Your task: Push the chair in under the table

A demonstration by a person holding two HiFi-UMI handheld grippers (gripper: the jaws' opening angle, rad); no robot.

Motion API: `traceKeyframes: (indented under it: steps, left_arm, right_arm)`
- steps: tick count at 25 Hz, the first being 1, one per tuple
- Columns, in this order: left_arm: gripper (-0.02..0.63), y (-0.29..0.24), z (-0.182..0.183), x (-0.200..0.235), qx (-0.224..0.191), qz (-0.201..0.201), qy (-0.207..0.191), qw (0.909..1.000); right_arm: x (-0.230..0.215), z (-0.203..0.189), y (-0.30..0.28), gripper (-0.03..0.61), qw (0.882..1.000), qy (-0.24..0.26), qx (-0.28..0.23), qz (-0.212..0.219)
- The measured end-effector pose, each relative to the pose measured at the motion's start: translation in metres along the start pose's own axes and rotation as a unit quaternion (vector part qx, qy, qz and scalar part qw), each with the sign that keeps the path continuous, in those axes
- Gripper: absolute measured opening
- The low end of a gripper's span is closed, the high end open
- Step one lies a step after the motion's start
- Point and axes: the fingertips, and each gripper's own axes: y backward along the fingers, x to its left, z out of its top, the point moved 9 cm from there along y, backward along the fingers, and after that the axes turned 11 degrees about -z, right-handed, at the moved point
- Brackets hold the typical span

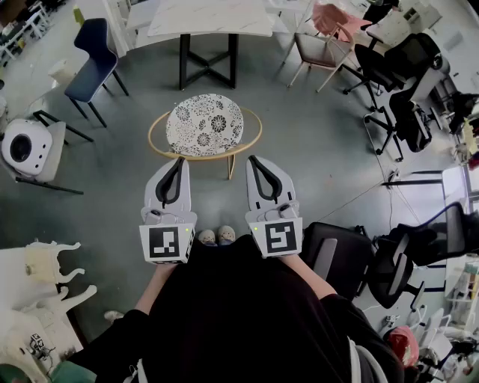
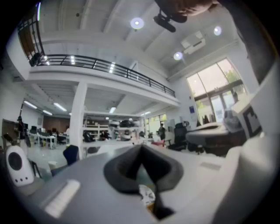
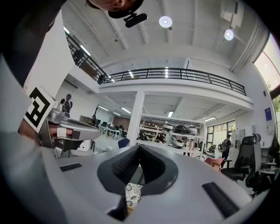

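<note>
Navy chair (image 1: 93, 56) far left, white round device (image 1: 26, 147) below it, both on the grey floor (image 1: 314, 149). Left tool (image 1: 178, 161) clenched, empty, held level. Patterned chair (image 1: 204, 124), black-and-white seat in a tan ring frame, stands centre on the floor, just short of the white-topped counter (image 1: 209, 19) and not under it. Right tool (image 1: 253, 160) also clenched, empty, level, beside the left one. Both tips sit at the patterned chair's near rim; contact unclear. Shoes (image 1: 217, 236) between the tools. Black office chair (image 1: 337, 254) right.
</note>
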Motion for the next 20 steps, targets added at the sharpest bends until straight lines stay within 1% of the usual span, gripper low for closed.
traceKeyframes:
  steps: [3,5,7,9,11,16,20]
  left_arm:
    - [0.008,-0.006,0.003,-0.001,-0.005,-0.003,-0.002,1.0000]
    - [0.009,-0.011,0.005,-0.002,-0.014,-0.005,0.009,0.9998]
    - [0.009,-0.016,0.006,-0.003,-0.018,-0.007,0.008,0.9998]
    - [0.009,-0.019,0.003,-0.003,-0.012,-0.005,-0.006,0.9999]
    - [0.009,-0.023,0.001,-0.003,-0.004,-0.003,-0.010,0.9999]
    - [0.011,-0.031,-0.002,0.000,0.003,0.005,-0.008,1.0000]
    - [0.014,-0.036,-0.011,0.007,0.017,0.002,0.011,0.9998]
  right_arm:
    - [-0.004,-0.001,-0.004,0.021,1.000,-0.013,-0.003,-0.003]
    - [-0.008,-0.001,-0.007,0.021,1.000,-0.021,-0.009,-0.003]
    - [-0.013,-0.003,-0.010,0.021,1.000,-0.023,-0.011,0.000]
    - [-0.019,-0.006,-0.013,0.023,1.000,-0.024,-0.012,0.004]
    - [-0.025,-0.008,-0.015,0.023,1.000,-0.027,-0.012,0.008]
    - [-0.032,-0.017,-0.024,0.023,1.000,-0.021,-0.005,0.021]
    - [-0.035,-0.025,-0.032,0.023,0.999,-0.026,0.005,0.025]
